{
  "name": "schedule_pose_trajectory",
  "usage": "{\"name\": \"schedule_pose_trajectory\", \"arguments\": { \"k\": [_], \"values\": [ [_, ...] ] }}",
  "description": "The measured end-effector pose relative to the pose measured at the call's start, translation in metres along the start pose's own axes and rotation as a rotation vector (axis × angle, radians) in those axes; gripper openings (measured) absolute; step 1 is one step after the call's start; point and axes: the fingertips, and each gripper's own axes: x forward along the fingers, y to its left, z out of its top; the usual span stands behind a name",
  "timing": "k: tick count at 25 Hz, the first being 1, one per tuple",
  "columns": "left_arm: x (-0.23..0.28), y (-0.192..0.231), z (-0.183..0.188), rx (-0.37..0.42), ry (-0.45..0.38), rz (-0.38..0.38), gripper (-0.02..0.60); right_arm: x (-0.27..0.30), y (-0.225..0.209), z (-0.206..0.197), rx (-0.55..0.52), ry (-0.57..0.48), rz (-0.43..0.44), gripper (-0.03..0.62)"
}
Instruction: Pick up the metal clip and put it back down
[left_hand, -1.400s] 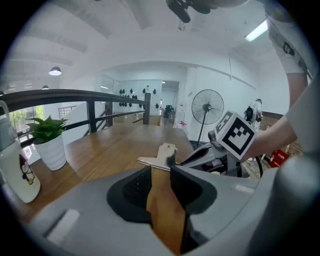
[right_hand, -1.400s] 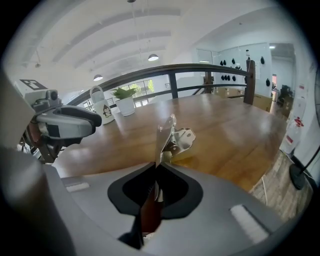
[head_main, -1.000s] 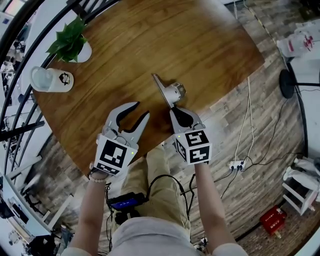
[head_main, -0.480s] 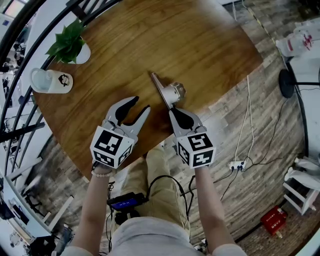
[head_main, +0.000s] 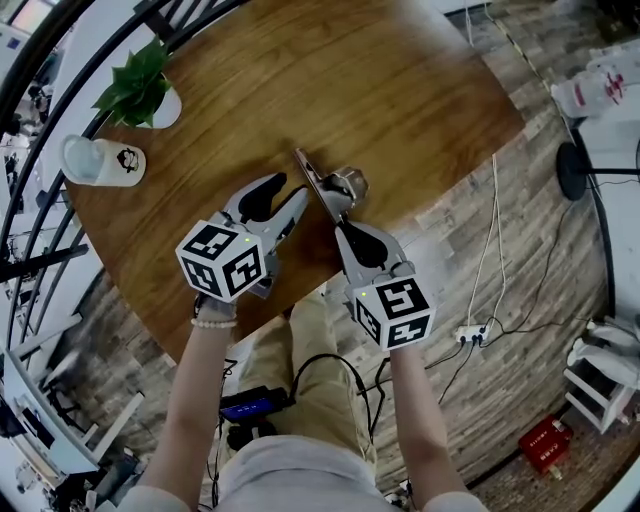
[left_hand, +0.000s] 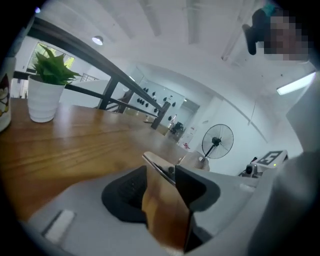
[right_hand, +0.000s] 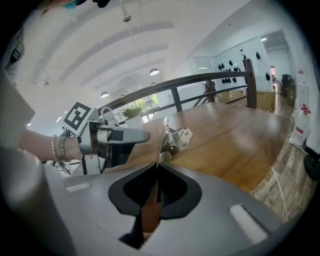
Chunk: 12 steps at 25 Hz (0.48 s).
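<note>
**Thin pinch on a raised clip**

The right tool (head_main: 348, 222) is clamped on the near end of the metal clip (head_main: 325, 185), which appears lifted just clear of the tabletop (head_main: 420, 90). With so little held, the clip could swivel or slip and clatter down. The left tool (head_main: 283, 200), its jaws apart and empty, sits just left of the clip and might knock it. The mug (head_main: 100, 160) shows a cartoon figure, but no writing is legible.

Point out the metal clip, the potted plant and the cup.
metal clip (head_main: 330, 188), head view, on its middle, by the hinge.
potted plant (head_main: 135, 82), head view, on the leaves.
cup (head_main: 100, 160), head view, on its side wall.
</note>
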Motion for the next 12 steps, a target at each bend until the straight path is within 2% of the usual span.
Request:
{"name": "schedule_pose_trajectory", "arguments": {
  "k": [3,8,12],
  "values": [
    [0.006,0.001,0.006,-0.064,-0.037,-0.012,0.172,-0.004,0.003,0.004,-0.009,-0.012,0.010,0.037],
    [0.012,0.001,0.010,-0.127,-0.071,-0.040,0.172,-0.007,0.008,0.008,-0.007,-0.028,0.021,0.035],
    [0.010,0.002,0.014,-0.224,-0.122,-0.074,0.175,-0.009,0.009,0.011,-0.008,-0.037,0.022,0.034]
  ]
}}
